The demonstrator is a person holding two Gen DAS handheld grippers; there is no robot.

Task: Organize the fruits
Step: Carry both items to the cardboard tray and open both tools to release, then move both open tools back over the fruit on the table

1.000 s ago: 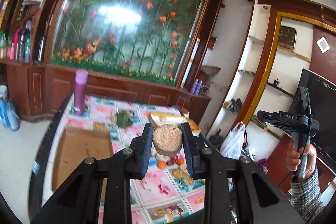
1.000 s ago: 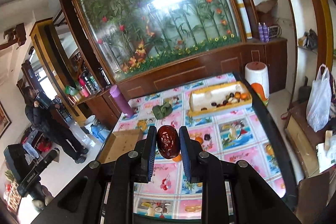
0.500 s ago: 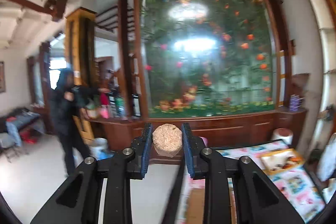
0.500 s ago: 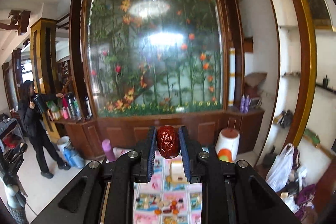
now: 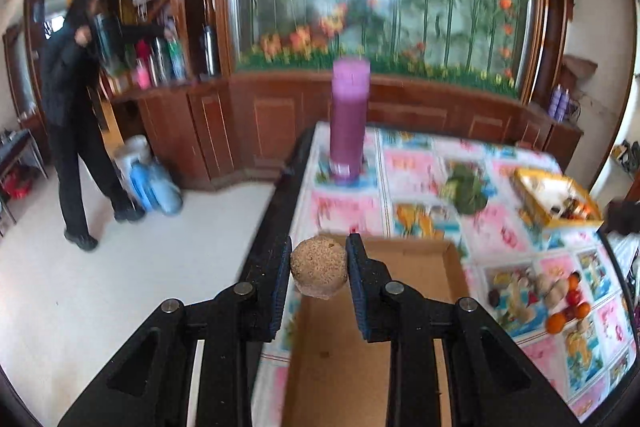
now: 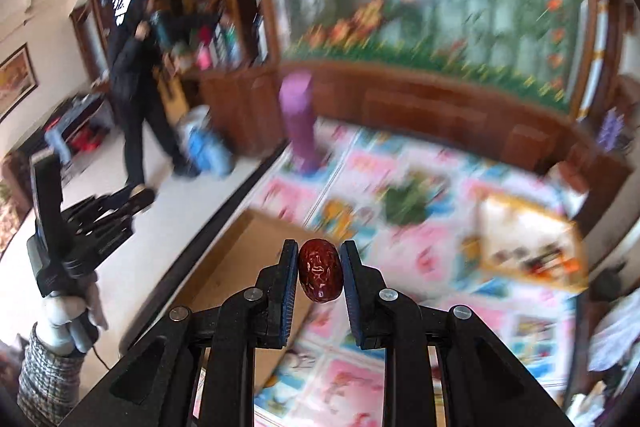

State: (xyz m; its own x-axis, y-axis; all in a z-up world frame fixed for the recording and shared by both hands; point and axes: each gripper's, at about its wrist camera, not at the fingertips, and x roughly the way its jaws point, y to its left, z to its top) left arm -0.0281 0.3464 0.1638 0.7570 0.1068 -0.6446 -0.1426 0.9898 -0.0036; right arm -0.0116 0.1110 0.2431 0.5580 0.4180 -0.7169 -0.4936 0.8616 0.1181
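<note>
Left wrist view first: a rough tan ball [image 5: 319,270] is clamped between the pads of the left gripper [image 5: 319,277], held in the air above the near corner of a shallow cardboard tray [image 5: 420,267]. The tray is laid on a table covered by a colourful picture cloth [image 5: 420,171]. A purple bottle [image 5: 349,119] is stood upright at the far edge, a yellow box [image 5: 556,197] with bits of fruit is seen to the right, and a loose fruit pile [image 5: 560,301] is spread right of the tray.

Right wrist view, pretty blurry: a wrinkled red date [image 6: 321,270] is pinched tight in the right gripper [image 6: 320,277], above the tray's edge. The other gripper is seen far left, held by a hand [image 6: 70,315].
</note>
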